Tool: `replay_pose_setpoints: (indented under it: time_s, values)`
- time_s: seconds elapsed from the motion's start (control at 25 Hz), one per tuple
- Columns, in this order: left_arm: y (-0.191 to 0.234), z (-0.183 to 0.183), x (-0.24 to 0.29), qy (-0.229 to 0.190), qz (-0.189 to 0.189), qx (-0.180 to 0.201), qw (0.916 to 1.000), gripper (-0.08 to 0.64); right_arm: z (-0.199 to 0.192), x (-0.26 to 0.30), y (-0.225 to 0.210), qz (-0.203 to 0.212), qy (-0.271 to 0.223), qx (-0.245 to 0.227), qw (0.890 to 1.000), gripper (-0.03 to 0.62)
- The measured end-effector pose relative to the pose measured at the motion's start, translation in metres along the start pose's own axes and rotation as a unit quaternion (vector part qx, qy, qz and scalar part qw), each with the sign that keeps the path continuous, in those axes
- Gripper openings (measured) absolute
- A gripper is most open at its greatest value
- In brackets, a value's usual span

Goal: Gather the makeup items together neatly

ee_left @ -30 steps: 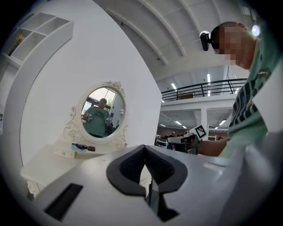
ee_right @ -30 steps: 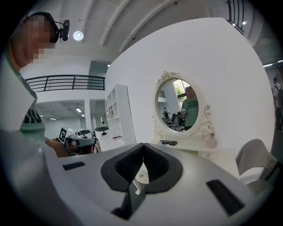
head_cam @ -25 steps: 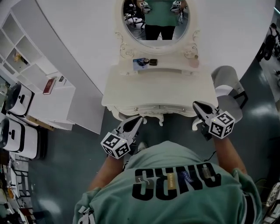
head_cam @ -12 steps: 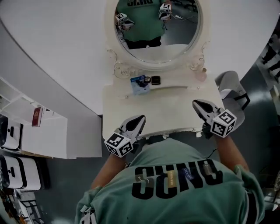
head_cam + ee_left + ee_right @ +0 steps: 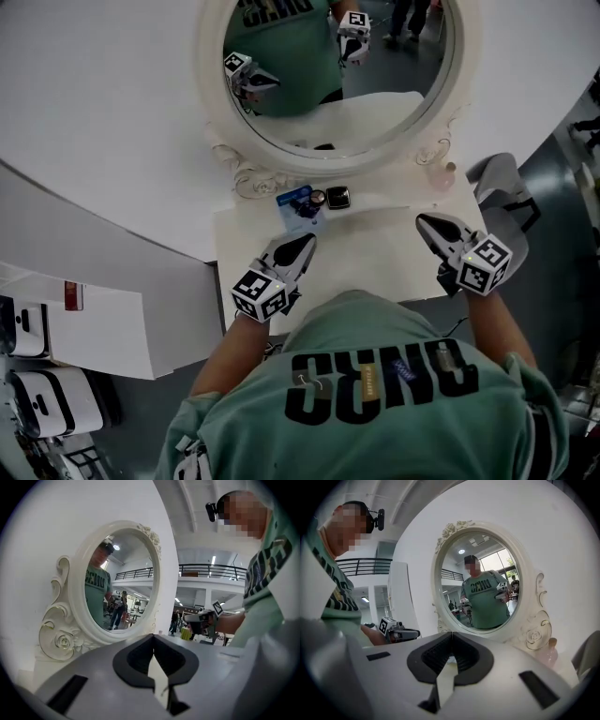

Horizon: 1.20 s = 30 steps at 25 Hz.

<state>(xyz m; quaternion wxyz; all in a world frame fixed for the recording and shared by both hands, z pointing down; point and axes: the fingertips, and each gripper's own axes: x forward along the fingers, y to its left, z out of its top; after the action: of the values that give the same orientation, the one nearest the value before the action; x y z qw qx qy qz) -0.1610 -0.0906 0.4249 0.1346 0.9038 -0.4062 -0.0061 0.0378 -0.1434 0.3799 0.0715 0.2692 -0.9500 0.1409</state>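
- White surface (image 5: 375, 258) now lies much closer: the person has stepped up to it, so both tools hang over its near edge.
- Nothing is held yet. The left hand-held gripper (image 5: 303, 246) and right hand-held gripper (image 5: 427, 225) are both closed and empty.
- The makeup items (image 5: 319, 199) sit clustered below the mirror (image 5: 333, 94), near the left tool.
- Print on the blue pack (image 5: 296, 204) is too small to read, and the shirt (image 5: 375, 394) lettering is unclear.

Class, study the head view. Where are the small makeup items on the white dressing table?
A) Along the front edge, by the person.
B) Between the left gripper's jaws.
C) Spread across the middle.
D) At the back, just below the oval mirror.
D: the blue packet, the small round item and the dark square compact sit side by side at the back of the dressing table, under the mirror frame.
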Motion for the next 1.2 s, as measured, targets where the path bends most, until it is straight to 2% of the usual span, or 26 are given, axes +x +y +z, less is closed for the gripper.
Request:
replay_pose_setpoints:
  time_s: [0.28,0.44,0.52,0.6,0.64,0.72,0.84,1.0,1.2]
  values:
    - [0.019,-0.028,0.054,0.053,0.085,0.018,0.9948,0.008,-0.009,0.006,-0.061,0.059,0.029,0.022,0.998,-0.005]
    - [0.063,-0.046,0.058,0.102,0.162,0.043,0.9806,0.011,-0.014,0.009,-0.073,0.077,0.041,0.03,0.996,-0.005]
    - [0.088,-0.058,0.056,0.144,0.178,0.064,0.9712,0.081,-0.021,0.009,-0.074,0.079,0.047,0.034,0.995,-0.005]
    - [0.11,-0.074,0.059,0.191,0.174,0.077,0.9629,0.196,-0.027,0.008,-0.076,0.073,0.051,0.04,0.995,-0.005]
    - [0.12,-0.083,0.06,0.213,0.169,0.084,0.9586,0.229,-0.03,0.009,-0.077,0.068,0.054,0.044,0.995,-0.005]
    - [0.138,-0.1,0.065,0.249,0.157,0.092,0.9513,0.274,-0.038,0.011,-0.077,0.058,0.062,0.05,0.995,-0.005]
    - [0.157,-0.117,0.073,0.277,0.138,0.084,0.9472,0.336,-0.049,0.014,-0.076,0.046,0.074,0.057,0.995,-0.005]
    - [0.174,-0.139,0.082,0.305,0.123,0.095,0.9398,0.353,-0.059,0.016,-0.077,0.029,0.084,0.065,0.994,-0.005]
    - [0.176,-0.15,0.085,0.332,0.114,0.085,0.9324,0.354,-0.064,0.017,-0.075,0.022,0.091,0.067,0.993,-0.005]
